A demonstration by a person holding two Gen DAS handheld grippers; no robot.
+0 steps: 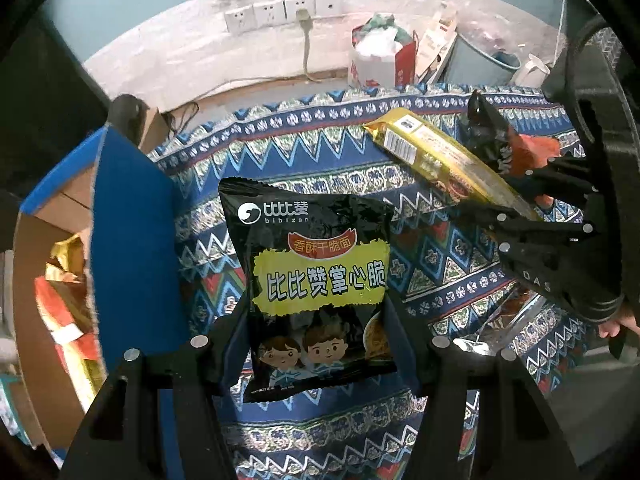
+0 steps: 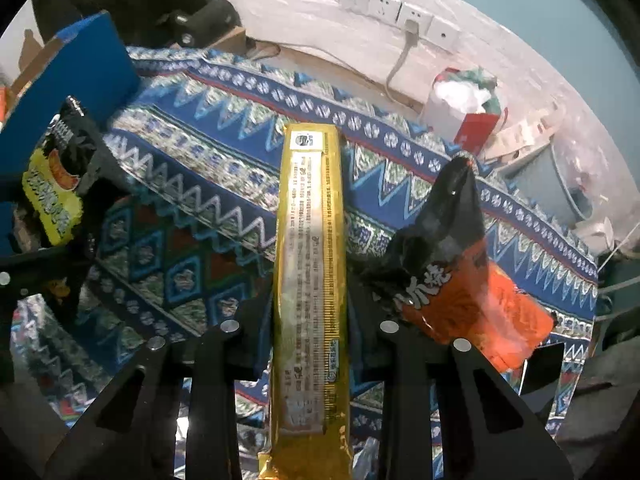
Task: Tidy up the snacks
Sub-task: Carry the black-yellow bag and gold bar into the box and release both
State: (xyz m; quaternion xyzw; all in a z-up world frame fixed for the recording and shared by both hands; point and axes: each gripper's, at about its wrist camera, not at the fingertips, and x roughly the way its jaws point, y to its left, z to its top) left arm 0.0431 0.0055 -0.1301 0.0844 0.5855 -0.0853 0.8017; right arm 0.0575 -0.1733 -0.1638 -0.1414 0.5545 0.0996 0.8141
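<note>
1. Progress: mid-task. Blue-sided cardboard box [image 1: 120, 216] at 9 o'clock already holds a few packets; both grippers loaded, nothing dropped in yet.
2. Left gripper [image 1: 320, 344]: jaws pinching black noodle-snack bag [image 1: 316, 280], clear of patterned tablecloth [image 1: 304, 148], just beside box wall.
3. Right gripper [image 2: 308, 340]: jaws pressed onto long gold packet [image 2: 310, 260], lengthwise 12–6.
4. Left to do: orange-black bag [image 2: 460, 280] on cloth at 3 o'clock, untouched.
5. Noodle bag: glossy, puffy, yellow label, cartoon kids.
</note>
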